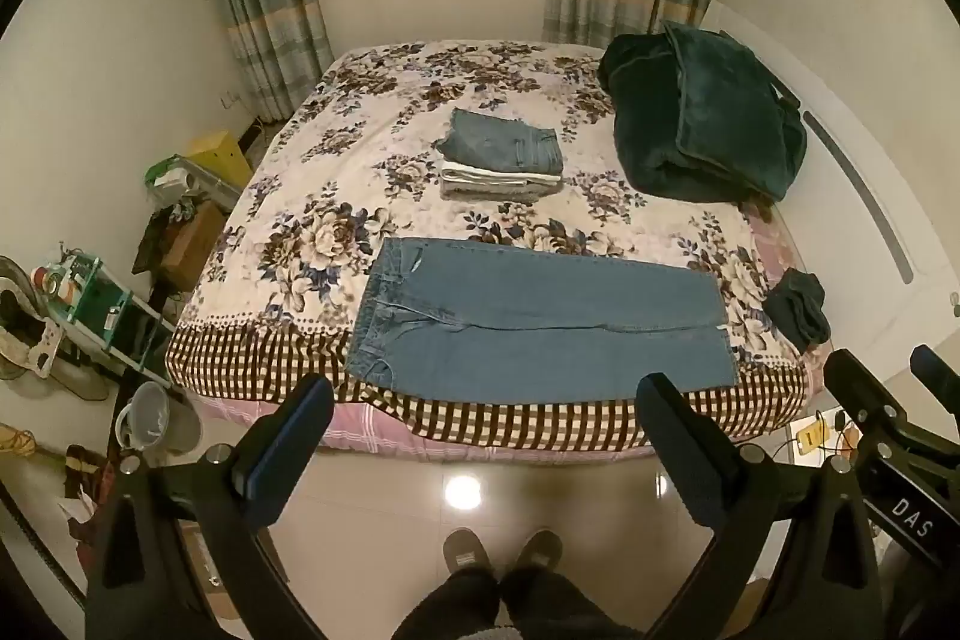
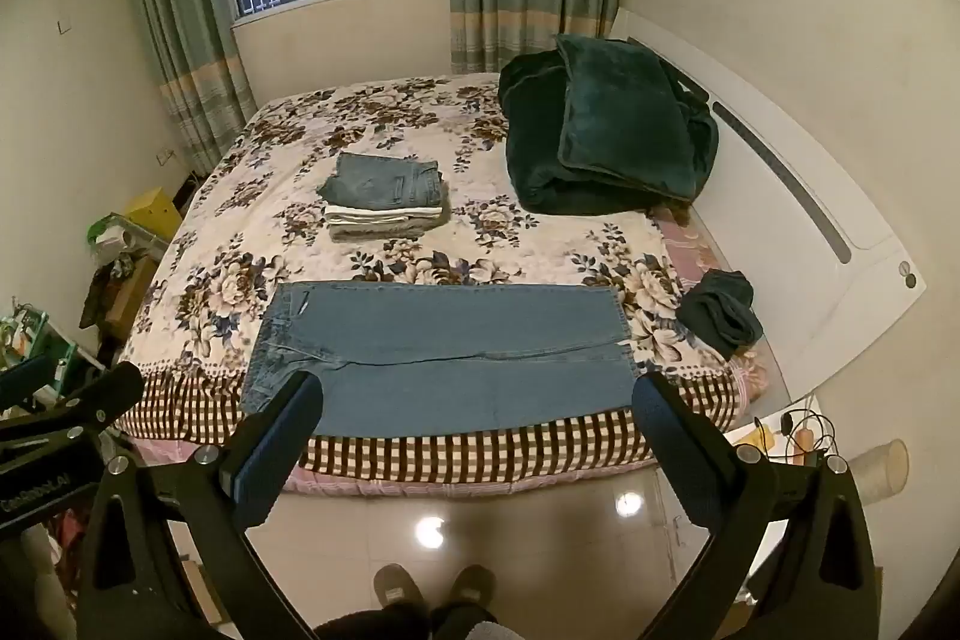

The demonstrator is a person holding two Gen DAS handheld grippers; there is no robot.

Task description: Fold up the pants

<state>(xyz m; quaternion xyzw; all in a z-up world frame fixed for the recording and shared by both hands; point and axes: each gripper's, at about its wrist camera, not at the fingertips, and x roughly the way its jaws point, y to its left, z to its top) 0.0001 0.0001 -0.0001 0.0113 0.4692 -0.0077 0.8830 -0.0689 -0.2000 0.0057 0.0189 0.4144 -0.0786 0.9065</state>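
A pair of blue jeans (image 1: 540, 325) (image 2: 441, 355) lies flat along the near edge of the bed, waistband to the left, leg ends to the right, the two legs side by side. My left gripper (image 1: 486, 397) is held in the air in front of the bed edge, wide open and empty. My right gripper (image 2: 477, 397) hangs likewise before the bed, jaws wide apart with nothing between them. Each gripper also shows at the edge of the other's view. Neither touches the jeans.
A stack of folded pants (image 1: 501, 160) (image 2: 384, 205) sits mid-bed on the floral bedspread (image 1: 336, 196). A dark green blanket (image 1: 702, 118) is heaped at the back right, with a small dark garment (image 1: 795, 307) near the right edge. Cluttered shelves (image 1: 102, 304) stand left. A person's slippers (image 1: 501, 550) are on the tiled floor.
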